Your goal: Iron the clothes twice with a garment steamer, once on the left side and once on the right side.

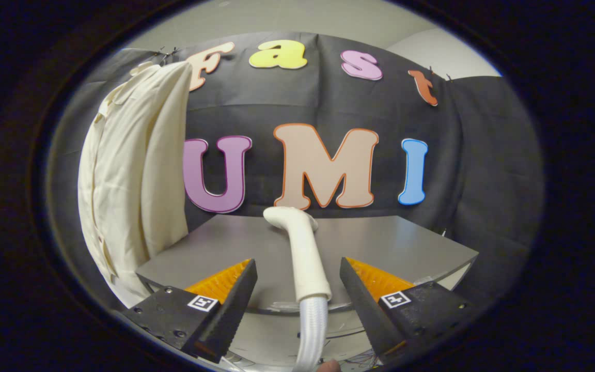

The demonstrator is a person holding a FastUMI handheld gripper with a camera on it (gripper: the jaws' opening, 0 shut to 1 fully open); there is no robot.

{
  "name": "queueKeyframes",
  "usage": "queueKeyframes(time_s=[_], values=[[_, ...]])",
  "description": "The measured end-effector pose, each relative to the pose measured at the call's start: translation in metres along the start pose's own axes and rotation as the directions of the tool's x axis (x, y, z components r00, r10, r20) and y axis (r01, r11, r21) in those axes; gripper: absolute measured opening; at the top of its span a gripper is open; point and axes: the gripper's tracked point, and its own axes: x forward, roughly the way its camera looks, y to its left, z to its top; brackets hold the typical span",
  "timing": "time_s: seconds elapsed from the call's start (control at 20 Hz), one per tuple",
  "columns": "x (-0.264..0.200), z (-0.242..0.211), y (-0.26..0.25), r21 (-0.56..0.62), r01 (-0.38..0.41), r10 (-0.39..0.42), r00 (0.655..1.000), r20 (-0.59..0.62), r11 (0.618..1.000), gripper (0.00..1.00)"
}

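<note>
A cream garment (pixel 129 175) hangs from the booth wall to the left, beyond the left finger. The white garment steamer (pixel 302 248) stands upright between my fingers, its head bent toward the wall and a ribbed hose (pixel 312 330) running down from its handle. My gripper (pixel 297 274) is open, a gap on each side of the handle, neither finger touching it. The steamer head is well to the right of the garment.
A grey table (pixel 390 243) lies ahead of the fingers, its near rounded edge just under them. The black cloth wall closes the back and right side. Something small shows beside the hose at the very bottom.
</note>
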Motion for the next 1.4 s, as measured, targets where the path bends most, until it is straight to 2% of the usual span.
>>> queueKeyframes(time_s=[0.15, 0.25, 0.3, 0.4, 0.7, 0.9, 1.1, 1.4], values=[[0.032, -0.007, -0.005, 0.029, -0.031, 0.033, 0.998, -0.052, 0.999, 0.95], [0.049, -0.019, -0.006, 0.038, -0.053, 0.058, 0.990, -0.128, 0.998, 0.86], [0.052, -0.011, -0.005, 0.042, -0.064, 0.068, 0.992, -0.106, 0.997, 0.78], [0.057, -0.010, -0.001, 0.001, -0.085, 0.084, 0.985, -0.150, 0.996, 0.63], [0.058, -0.013, 0.003, -0.027, -0.090, 0.085, 0.987, -0.134, 0.996, 0.44], [0.054, -0.012, 0.003, -0.006, -0.092, 0.090, 0.982, -0.168, 0.996, 0.41], [0.043, -0.009, 0.007, 0.083, -0.096, 0.111, 0.973, -0.201, 0.992, 0.39], [-0.033, 0.011, 0.039, 0.070, -0.053, 0.064, 0.984, -0.168, 0.996, 0.38]])
